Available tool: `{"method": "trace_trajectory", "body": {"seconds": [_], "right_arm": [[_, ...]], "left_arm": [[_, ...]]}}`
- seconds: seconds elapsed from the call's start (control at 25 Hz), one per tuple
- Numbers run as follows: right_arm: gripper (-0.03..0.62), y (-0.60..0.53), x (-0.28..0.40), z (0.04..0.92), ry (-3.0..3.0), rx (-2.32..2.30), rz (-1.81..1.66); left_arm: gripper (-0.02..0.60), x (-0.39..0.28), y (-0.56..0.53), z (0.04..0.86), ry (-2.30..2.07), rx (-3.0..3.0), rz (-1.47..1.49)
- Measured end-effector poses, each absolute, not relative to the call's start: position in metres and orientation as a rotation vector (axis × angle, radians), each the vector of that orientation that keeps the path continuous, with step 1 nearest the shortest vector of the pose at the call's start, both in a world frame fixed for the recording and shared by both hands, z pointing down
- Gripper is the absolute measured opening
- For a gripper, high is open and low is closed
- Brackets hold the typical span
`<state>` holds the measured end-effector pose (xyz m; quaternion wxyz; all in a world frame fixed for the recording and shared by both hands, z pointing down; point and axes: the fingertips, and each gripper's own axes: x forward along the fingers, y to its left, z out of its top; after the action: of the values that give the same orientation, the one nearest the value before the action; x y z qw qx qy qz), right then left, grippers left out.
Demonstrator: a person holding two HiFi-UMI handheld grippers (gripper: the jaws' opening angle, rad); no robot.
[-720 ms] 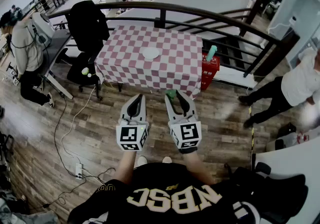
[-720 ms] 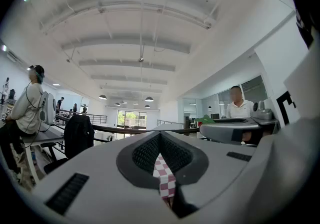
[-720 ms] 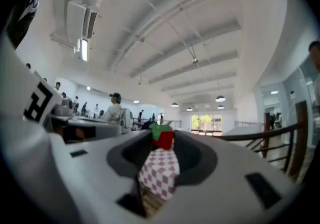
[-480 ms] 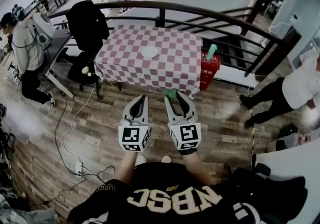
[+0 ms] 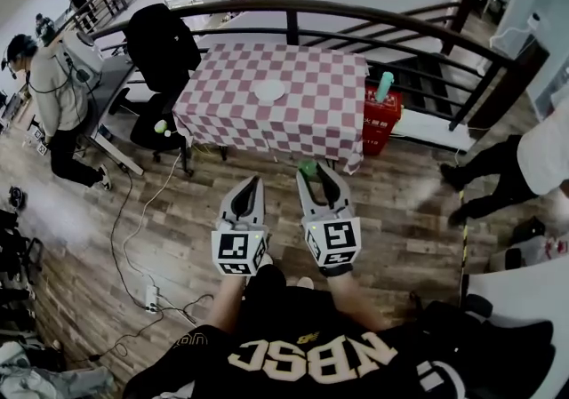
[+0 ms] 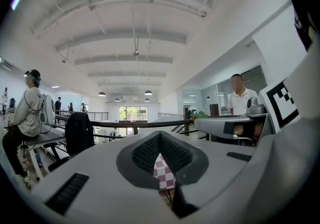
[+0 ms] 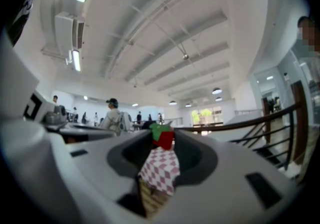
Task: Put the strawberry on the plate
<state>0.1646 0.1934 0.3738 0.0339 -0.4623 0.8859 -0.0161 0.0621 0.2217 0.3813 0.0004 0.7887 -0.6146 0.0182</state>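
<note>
While aloft, strawberry in right claw

The strawberry, red with a green top, is pinched in the right tool tips, mid-frame. The round white plate sits flat on the checkered counter, upper middle.

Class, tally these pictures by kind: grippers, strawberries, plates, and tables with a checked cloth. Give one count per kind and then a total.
Grippers: 2, the left gripper and the right gripper
Strawberry: 1, between the right gripper's jaws
Plate: 1, white, on the table
Table: 1, under a red and white checked cloth
Total: 5
</note>
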Motion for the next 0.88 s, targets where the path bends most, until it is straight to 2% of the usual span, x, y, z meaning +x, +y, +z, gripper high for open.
{"method": "trace_trajectory", "body": {"seconds": [0.44,0.88], "right_arm": [[0.147,0.125,0.157,0.406,2.762,-1.496,-0.110],[0.147,0.000,0.090,0.391,2.790,-1.555,-0.056]], "left_arm": [[0.015,0.069,0.136,0.411,-1.800,2.499,0.035],[0.015,0.004,-0.002,0.395,-1.743,2.521,-0.048]]}}
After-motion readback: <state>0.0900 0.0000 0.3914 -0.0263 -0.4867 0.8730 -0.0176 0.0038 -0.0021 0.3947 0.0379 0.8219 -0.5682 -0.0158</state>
